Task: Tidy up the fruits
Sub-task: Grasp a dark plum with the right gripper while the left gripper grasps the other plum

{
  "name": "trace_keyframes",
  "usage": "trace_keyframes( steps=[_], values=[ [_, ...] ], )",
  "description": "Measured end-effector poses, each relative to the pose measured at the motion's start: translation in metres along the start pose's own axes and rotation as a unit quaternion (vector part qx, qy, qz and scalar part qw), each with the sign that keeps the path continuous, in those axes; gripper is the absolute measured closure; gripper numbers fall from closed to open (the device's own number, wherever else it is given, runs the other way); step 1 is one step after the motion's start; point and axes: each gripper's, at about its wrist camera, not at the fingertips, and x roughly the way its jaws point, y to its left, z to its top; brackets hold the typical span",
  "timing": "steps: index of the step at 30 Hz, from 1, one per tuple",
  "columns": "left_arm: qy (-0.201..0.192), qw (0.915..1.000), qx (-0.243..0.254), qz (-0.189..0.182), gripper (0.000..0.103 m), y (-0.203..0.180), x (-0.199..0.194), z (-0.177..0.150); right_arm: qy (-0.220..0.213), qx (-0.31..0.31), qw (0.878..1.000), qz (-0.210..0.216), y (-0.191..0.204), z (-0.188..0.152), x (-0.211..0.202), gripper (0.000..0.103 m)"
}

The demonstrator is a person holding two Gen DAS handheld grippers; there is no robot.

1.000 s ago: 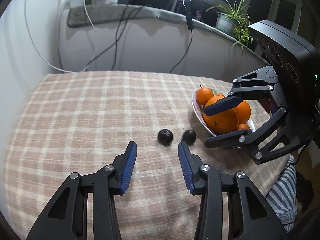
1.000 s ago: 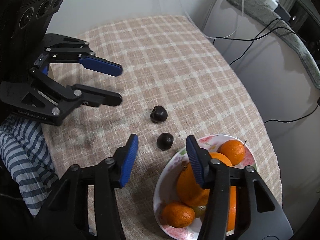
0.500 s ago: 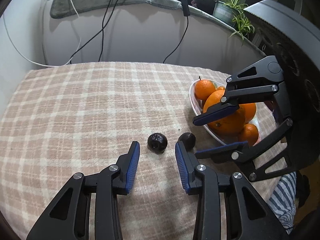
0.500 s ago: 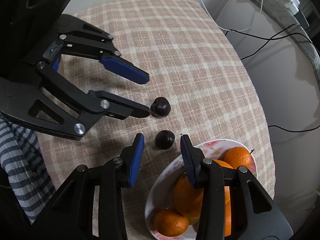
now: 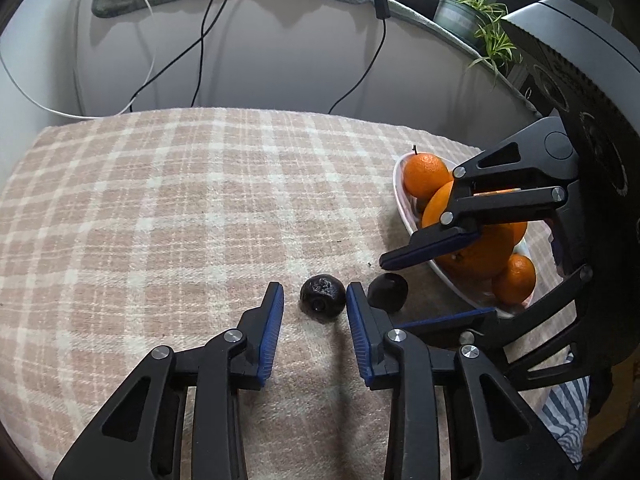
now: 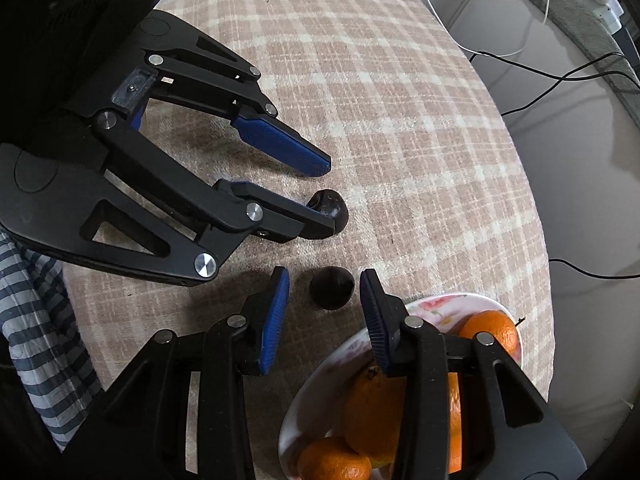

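Left claw (image 5: 314, 298): released, its blue pads flanking a dark wrinkled fruit (image 5: 322, 298) without touching it.
Right claw (image 6: 325, 289): released, straddling a second dark fruit (image 6: 331, 287), apart from both pads.
Bowl (image 6: 430, 304): floral, just beside the second fruit, holding oranges (image 5: 425, 175).
Surface (image 5: 160, 208): covered by a beige plaid cloth; both dark fruits rest on it.

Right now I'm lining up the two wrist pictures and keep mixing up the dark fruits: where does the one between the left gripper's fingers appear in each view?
Left wrist: the dark fruit lies low center on the cloth, between the left gripper fingers.
Right wrist: the same fruit lies center, partly hidden by the left gripper's lower finger.
Shared landmark: the bowl of oranges.
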Motion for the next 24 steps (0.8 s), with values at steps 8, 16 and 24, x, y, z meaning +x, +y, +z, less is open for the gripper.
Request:
trace_keyframes(
  steps=[8,16,24],
  values=[
    [0.009,0.9999,0.005,-0.002,0.077,-0.002,0.007,0.004,0.012,-0.006,1.0,-0.004,-0.001,0.003,0.006,0.076],
    [0.004,1.0,-0.003,-0.002,0.08,-0.002,0.006,0.002,0.007,0.002,1.0,-0.006,-0.003,0.002,0.006,0.079],
    [-0.013,0.9998,-0.015,0.001,0.08,0.004,-0.01,0.0,-0.013,0.023,1.0,-0.006,-0.007,-0.002,-0.004,0.08]
  ],
)
